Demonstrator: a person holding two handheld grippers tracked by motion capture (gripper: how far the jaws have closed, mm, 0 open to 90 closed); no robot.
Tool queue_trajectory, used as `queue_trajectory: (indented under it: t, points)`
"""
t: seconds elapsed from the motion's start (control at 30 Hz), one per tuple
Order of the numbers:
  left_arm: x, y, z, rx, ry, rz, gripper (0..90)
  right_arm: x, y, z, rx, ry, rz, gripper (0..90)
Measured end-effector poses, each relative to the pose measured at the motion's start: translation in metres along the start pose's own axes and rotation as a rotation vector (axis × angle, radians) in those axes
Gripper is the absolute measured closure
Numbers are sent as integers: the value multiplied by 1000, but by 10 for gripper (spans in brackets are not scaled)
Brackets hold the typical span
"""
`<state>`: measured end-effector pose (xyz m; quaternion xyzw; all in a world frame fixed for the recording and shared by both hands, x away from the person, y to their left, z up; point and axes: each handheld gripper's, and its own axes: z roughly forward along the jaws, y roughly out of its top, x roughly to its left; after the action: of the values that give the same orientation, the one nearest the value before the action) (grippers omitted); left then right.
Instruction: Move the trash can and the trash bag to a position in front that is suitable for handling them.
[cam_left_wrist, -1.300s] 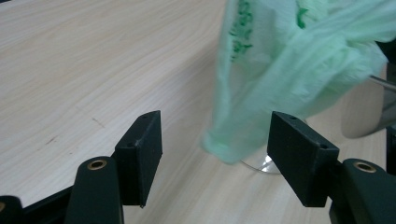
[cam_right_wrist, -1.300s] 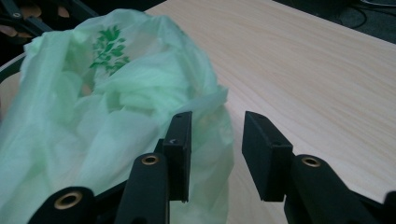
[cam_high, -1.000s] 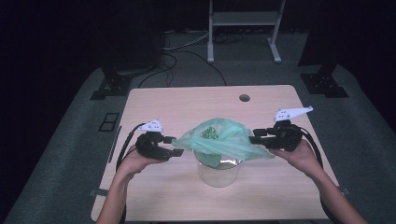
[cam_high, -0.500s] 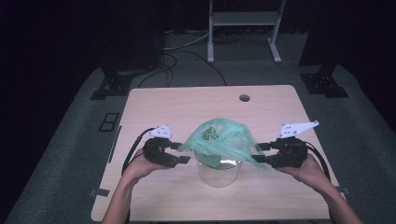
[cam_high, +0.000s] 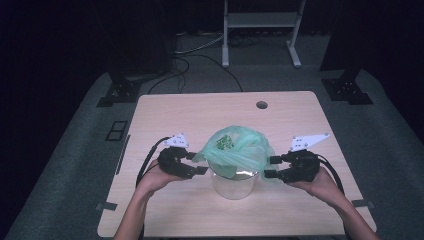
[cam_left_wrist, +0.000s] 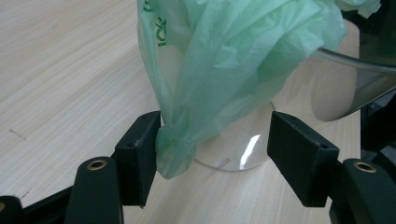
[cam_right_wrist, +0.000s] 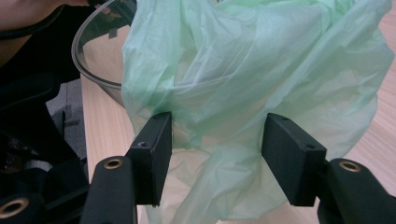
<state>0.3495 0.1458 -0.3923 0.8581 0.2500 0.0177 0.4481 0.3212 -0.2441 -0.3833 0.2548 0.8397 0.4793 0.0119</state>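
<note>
A clear glass bowl (cam_high: 234, 184) stands on the wooden table (cam_high: 165, 115), near its front middle. A thin green plastic bag (cam_high: 237, 150) is draped into and over the bowl. My left gripper (cam_high: 199, 166) is at the bag's left side. In the left gripper view the bag's (cam_left_wrist: 233, 56) bunched hem hangs against one pad (cam_left_wrist: 137, 154), while the other pad stands well clear, so the left gripper (cam_left_wrist: 215, 135) is open. My right gripper (cam_high: 270, 167) is at the bag's right side. Its jaws have just been opening, and loose bag film (cam_right_wrist: 252, 84) lies between the right gripper's (cam_right_wrist: 219, 130) jaws over the bowl rim (cam_right_wrist: 93, 70).
A round cable hole (cam_high: 261, 105) sits near the table's far edge. Behind the table are a metal stand (cam_high: 260, 20), floor cables (cam_high: 195, 50) and black equipment bases (cam_high: 120, 92). Bare tabletop lies beyond the bowl and to both sides.
The right gripper has dropped lower beside the bowl and its jaws have widened. The bag, stretched wide between both grippers before, now hangs closer around the bowl.
</note>
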Motion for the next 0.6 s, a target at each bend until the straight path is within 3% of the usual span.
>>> queue_trajectory:
  t: [0.4,0.6]
  points:
    - [-3,13,15,2,-19,16,354,-20,3,-4,-31,-65,36,441]
    - [-2,14,11,5,-15,16,352,-19,5,-11,-39,-69,31,427]
